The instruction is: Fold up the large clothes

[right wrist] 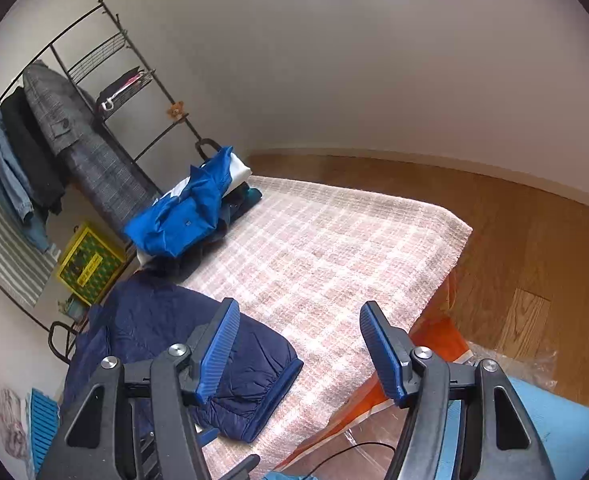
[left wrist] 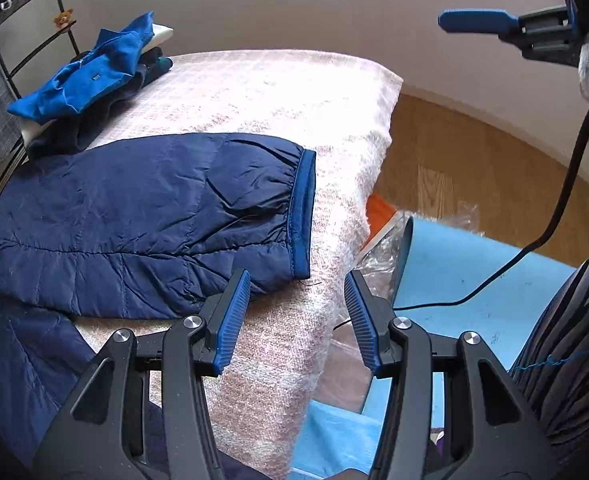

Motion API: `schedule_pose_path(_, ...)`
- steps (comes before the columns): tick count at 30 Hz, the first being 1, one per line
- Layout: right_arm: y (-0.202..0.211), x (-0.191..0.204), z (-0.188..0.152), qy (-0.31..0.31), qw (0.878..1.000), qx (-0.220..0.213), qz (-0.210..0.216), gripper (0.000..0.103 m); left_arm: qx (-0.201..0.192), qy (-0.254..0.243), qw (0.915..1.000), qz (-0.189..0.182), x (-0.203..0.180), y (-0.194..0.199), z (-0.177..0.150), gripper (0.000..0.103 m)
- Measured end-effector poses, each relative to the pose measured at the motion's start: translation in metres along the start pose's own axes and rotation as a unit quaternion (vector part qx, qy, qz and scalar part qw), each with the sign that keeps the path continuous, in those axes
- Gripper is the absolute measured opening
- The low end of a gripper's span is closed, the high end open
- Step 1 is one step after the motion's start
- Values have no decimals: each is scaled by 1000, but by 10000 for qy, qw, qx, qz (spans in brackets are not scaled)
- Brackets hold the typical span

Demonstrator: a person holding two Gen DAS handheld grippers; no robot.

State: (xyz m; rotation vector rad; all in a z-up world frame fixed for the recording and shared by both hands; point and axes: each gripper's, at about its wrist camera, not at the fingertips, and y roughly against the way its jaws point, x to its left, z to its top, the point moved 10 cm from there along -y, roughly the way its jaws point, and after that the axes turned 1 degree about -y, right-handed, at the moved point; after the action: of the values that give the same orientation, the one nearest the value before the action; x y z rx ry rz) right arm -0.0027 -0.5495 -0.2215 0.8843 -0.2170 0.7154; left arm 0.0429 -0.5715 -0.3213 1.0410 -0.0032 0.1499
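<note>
My left tool (left wrist: 297, 304) is tipped steeply down, jaws parted and empty, hanging over the near edge of the tabletop (left wrist: 278, 92) with its pink checked cover. At ten o'clock from it lies the navy puffer jacket (left wrist: 142, 216), one sleeve stretched out, blue cuff (left wrist: 303, 210) just beyond my left pad. My right tool (right wrist: 300, 344) slopes down more gently, also spread with nothing between the pads, the jacket at its eight o'clock. Farther out, at eleven o'clock, a bright blue garment (right wrist: 182, 212) tops a pile.
</note>
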Motion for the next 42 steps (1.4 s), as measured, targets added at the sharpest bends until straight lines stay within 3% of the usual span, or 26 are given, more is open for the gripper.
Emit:
schedule_pose_path(3,-4,-3,1,-111,9999,37,-6,66,125,-106,9992,377,10,-13,-2,50)
schedule_pose_path(10,-6,10,-1,148,9999,30,-49,66,22,-357,9965,750,20,-19,8,48)
schedule_pose_path(12,-10,13,-2,152,9998,86,-29,66,31,-311,9973,657,17,-20,10,10)
schedule_pose_path(14,-11,14,-3,116,9999,116,14,66,-39,-55,9983,571,22,-18,14,7)
schedule_pose_path(17,-11,16,-4,136,9998,118,20,66,-238,785,9966,101,42,-1,19,5)
schedule_pose_path(20,-13,17,-5,212,9997,149,16,66,-549,1502,9871,-88,69,32,24,4)
schedule_pose_path(23,-14,21,-6,313,9994,165,6,66,-991,2131,9718,-186,99,76,26,4)
schedule_pose_path(27,-15,33,-10,550,9983,202,77,66,-1574,2967,9417,-191,145,136,13,4)
schedule_pose_path(31,-13,52,-15,945,9952,181,173,66,-1951,3736,9068,-26,198,187,-27,4)
schedule_pose_path(35,-11,66,-22,1254,9916,179,259,66,-2336,4682,8508,483,268,236,-105,4)
schedule_pose_path(37,-13,77,-28,1443,9887,263,318,66,-2437,5255,8132,563,300,250,-150,4)
schedule_pose_path(39,-15,92,-37,1721,9838,345,376,66,-2446,5706,7812,656,326,256,-194,4)
schedule_pose_path(40,-15,101,-42,1894,9803,375,410,65,-2410,5847,7707,777,336,258,-214,4)
schedule_pose_path(42,-15,127,-56,2342,9700,405,506,65,-2280,5984,7598,1126,352,256,-246,4)
